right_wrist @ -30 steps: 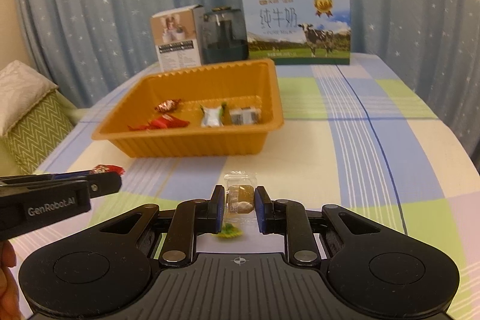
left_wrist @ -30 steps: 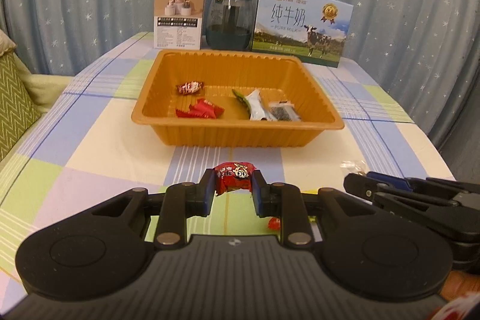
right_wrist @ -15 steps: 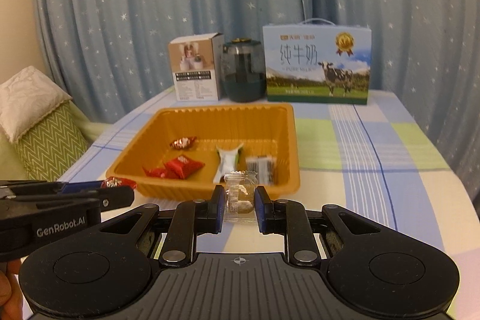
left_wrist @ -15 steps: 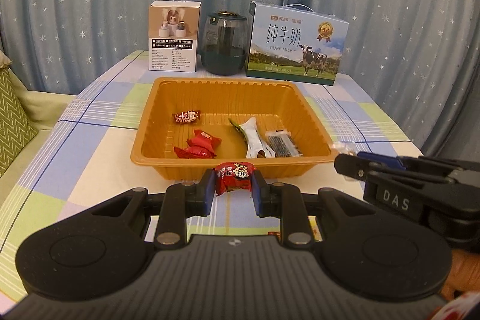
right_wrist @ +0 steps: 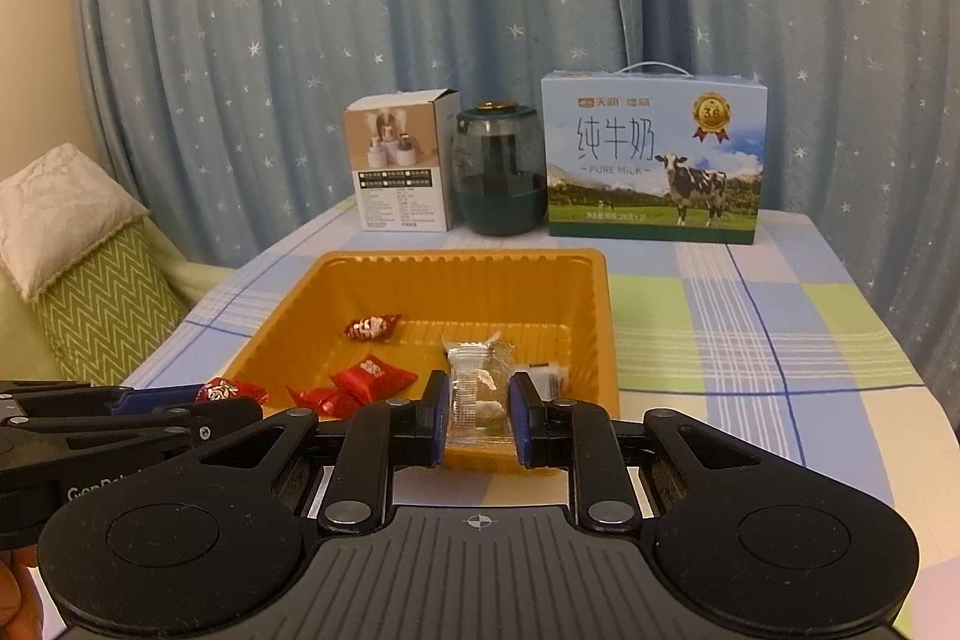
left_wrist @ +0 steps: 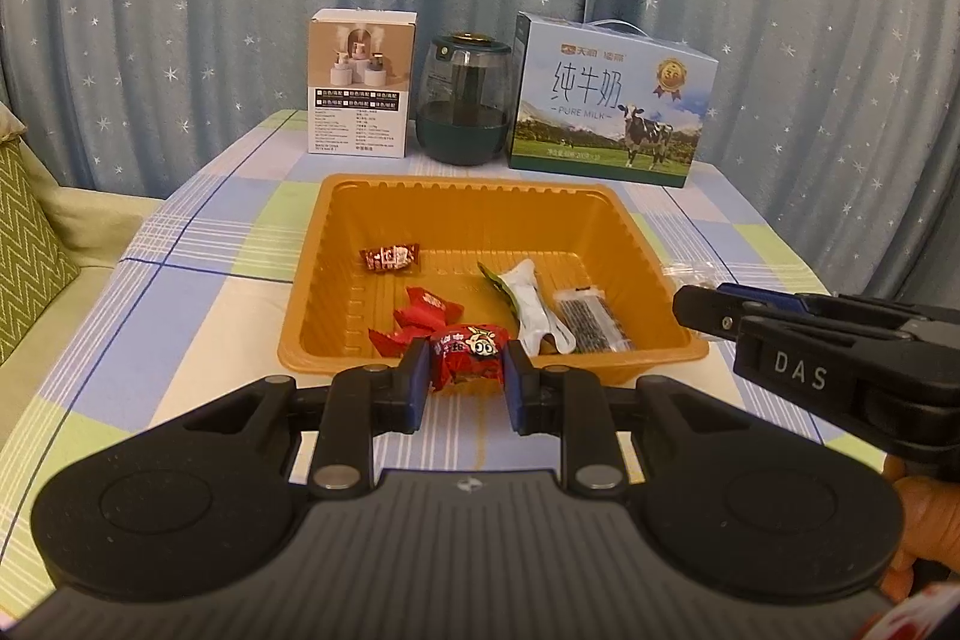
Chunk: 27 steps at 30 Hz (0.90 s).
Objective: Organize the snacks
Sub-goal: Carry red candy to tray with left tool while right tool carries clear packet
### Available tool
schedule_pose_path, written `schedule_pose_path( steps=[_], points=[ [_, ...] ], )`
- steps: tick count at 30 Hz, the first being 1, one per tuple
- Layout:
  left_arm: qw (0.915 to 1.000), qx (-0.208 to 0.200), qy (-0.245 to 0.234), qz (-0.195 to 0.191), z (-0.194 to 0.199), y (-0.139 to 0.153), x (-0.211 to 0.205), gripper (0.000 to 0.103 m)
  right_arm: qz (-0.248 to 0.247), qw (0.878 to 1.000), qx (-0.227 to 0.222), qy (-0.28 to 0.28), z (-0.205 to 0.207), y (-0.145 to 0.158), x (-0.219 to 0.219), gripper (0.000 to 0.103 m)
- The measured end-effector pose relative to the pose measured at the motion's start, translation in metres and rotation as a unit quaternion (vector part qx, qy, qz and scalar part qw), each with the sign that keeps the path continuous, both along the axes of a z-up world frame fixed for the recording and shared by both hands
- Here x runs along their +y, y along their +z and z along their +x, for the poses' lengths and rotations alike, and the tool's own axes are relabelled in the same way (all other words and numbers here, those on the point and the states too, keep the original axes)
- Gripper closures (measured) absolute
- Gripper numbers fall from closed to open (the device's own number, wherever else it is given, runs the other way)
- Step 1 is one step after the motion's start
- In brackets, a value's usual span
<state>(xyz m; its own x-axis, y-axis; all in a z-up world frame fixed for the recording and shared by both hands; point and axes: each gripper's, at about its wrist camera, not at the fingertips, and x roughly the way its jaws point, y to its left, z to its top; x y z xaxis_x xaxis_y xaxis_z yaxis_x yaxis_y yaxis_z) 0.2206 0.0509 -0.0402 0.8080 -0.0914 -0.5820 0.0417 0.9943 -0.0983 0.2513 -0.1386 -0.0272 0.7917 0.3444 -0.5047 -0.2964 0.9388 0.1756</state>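
Observation:
My left gripper (left_wrist: 465, 370) is shut on a red wrapped candy (left_wrist: 468, 355), held just before the near rim of the orange tray (left_wrist: 636, 226). My right gripper (right_wrist: 479, 409) is shut on a clear-wrapped snack (right_wrist: 478, 388), also over the tray's (right_wrist: 600, 304) near edge. Inside the tray lie a dark red candy (left_wrist: 389, 257), two red candies (left_wrist: 429, 309), a white and green packet (left_wrist: 528, 301) and a dark packet (left_wrist: 591, 322). The right gripper's fingers (left_wrist: 780, 322) show at the right of the left wrist view, the left gripper's fingers (right_wrist: 144, 415) at the left of the right wrist view.
At the table's far edge stand a white product box (left_wrist: 359, 91), a dark green jar (left_wrist: 467, 106) and a milk carton box (left_wrist: 612, 100). Behind them hangs a starry blue curtain. A green zigzag cushion (right_wrist: 102, 304) lies left of the checked tablecloth (right_wrist: 750, 328).
Both grippers have risen and moved toward the tray with their snacks still held; the tray now sits closer and lower in both views.

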Motion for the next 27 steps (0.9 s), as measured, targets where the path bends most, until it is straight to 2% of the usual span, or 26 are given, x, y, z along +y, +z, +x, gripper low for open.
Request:
schedule_pose_path(
  steps=[17, 27],
  points=[
    [1.0000, -0.007, -0.002, 0.000, 0.041, 0.004, 0.012, 0.080, -0.007, 1.000, -0.002, 0.000, 0.044, -0.009, 0.011, 0.081],
    [1.0000, 0.003, 0.007, -0.005, 0.073, -0.004, 0.021, 0.080, -0.014, 1.000, 0.000, 0.003, 0.069, -0.017, 0.017, 0.081]
  ],
)
